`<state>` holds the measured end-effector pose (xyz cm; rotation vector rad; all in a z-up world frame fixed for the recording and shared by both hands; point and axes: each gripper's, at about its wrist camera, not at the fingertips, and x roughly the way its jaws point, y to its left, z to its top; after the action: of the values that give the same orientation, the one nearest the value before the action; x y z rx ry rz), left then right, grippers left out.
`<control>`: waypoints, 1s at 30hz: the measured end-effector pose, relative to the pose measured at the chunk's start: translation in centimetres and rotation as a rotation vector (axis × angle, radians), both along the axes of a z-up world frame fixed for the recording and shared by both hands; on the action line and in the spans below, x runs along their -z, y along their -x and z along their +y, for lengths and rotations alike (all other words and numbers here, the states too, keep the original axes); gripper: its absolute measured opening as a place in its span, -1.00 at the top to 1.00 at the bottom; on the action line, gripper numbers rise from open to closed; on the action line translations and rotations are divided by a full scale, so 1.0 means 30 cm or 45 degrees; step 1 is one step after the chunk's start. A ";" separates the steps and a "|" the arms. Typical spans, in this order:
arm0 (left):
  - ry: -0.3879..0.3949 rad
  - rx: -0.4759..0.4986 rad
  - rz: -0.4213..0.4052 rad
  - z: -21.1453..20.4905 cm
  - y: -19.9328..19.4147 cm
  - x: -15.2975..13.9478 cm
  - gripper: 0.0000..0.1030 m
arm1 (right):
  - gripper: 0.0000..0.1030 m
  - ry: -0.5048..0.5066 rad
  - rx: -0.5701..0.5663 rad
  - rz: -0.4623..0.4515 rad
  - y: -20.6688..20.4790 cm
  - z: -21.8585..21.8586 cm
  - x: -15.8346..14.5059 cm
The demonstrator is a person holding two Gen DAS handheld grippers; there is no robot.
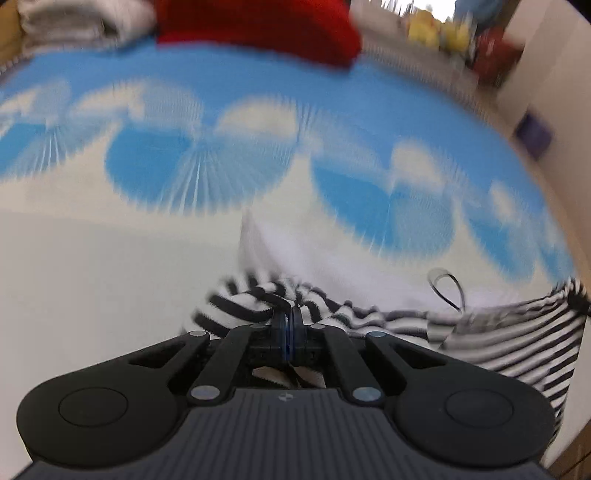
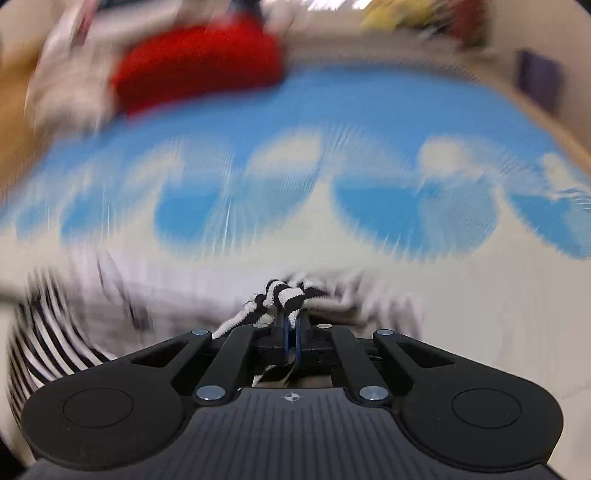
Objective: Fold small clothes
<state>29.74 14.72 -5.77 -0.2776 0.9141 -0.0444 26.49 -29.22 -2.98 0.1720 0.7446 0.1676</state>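
A small black-and-white striped garment [image 1: 498, 343] with a white inner side hangs stretched between both grippers above a blue-and-white cloud-patterned cloth [image 1: 258, 155]. My left gripper [image 1: 291, 314] is shut on one bunched striped corner, and the fabric runs off to the right. My right gripper [image 2: 291, 317] is shut on the other bunched corner of the striped garment [image 2: 284, 295], and the fabric runs off to the left. Both views are blurred by motion.
A red folded garment [image 1: 258, 26] and grey-white folded clothes [image 1: 74, 22] lie at the far edge of the cloth. Yellow and red objects [image 1: 443, 29] stand at the far right. The red garment also shows in the right wrist view [image 2: 199, 62].
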 end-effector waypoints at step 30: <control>0.108 0.052 0.388 0.160 -0.042 0.107 0.21 | 0.02 0.092 0.125 0.263 -0.047 -0.146 0.087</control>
<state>30.99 19.52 -8.99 -0.3501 1.2226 -0.0804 27.90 -33.60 -5.58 0.1585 0.9440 0.0295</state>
